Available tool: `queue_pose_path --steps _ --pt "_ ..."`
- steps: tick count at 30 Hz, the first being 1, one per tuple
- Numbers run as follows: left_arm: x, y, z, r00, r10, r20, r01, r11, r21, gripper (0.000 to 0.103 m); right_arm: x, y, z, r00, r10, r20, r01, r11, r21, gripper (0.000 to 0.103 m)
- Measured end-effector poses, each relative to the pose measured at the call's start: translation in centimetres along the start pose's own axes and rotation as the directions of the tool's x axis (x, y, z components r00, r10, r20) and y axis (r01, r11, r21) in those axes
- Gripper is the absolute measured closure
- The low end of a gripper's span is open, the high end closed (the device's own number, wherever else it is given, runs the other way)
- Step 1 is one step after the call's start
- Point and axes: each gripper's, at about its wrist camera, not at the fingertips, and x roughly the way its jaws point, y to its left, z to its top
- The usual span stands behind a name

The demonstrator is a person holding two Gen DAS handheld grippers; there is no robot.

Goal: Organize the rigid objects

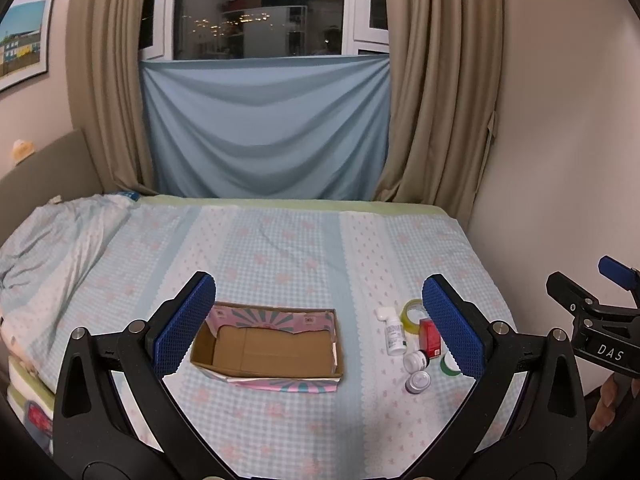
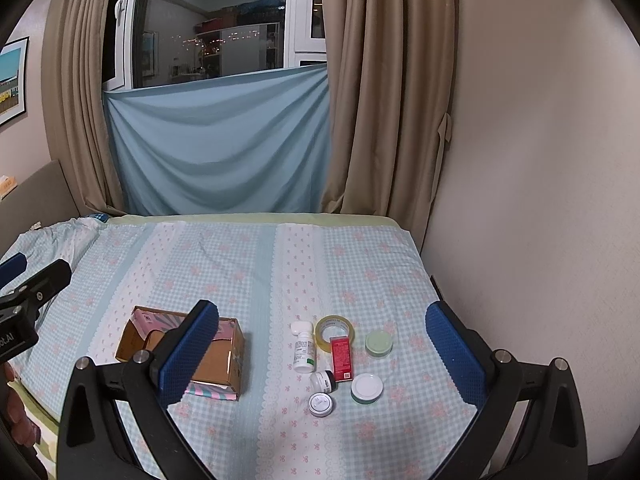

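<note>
An open cardboard box (image 1: 272, 350) lies on the bed, empty inside; it also shows in the right wrist view (image 2: 216, 368). Right of it is a cluster: a white bottle (image 2: 304, 350) lying down, a tape roll (image 2: 334, 330), a red carton (image 2: 341, 358), a pale green jar (image 2: 379, 344), a white-lidded jar (image 2: 366, 388), and two small jars (image 2: 321, 404). The cluster shows in the left wrist view around the red carton (image 1: 430, 338). My left gripper (image 1: 320, 324) is open above the box. My right gripper (image 2: 322, 360) is open above the cluster.
The bed's checked sheet (image 1: 304, 248) runs to a wall (image 2: 540, 200) on the right and curtains (image 1: 436, 80) behind. A rumpled blanket (image 1: 60, 236) lies at the left. The right gripper's body (image 1: 600, 320) shows at the left view's right edge.
</note>
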Motion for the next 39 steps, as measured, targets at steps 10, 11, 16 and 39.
queue_pose_path --steps 10,11,16,39 --pt "0.4 0.1 -0.2 1.0 -0.005 -0.005 0.005 1.0 -0.003 0.001 0.0 0.0 0.0 1.0 -0.002 0.0 0.002 1.0 0.0 0.0" --pt "0.5 0.1 -0.2 1.0 -0.006 -0.006 0.006 1.0 -0.003 0.001 0.0 0.0 0.0 1.0 -0.002 -0.001 0.002 1.0 0.0 0.0" --pt "0.8 -0.1 -0.1 1.0 -0.008 -0.008 0.008 1.0 -0.004 0.001 0.1 0.1 -0.2 1.0 -0.003 -0.001 0.003 1.0 0.001 0.0" --pt "9.6 -5.9 -1.3 0.974 -0.089 -0.211 0.08 0.996 -0.049 0.001 5.2 -6.6 -2.1 0.988 -0.008 -0.155 0.017 0.998 0.06 0.0"
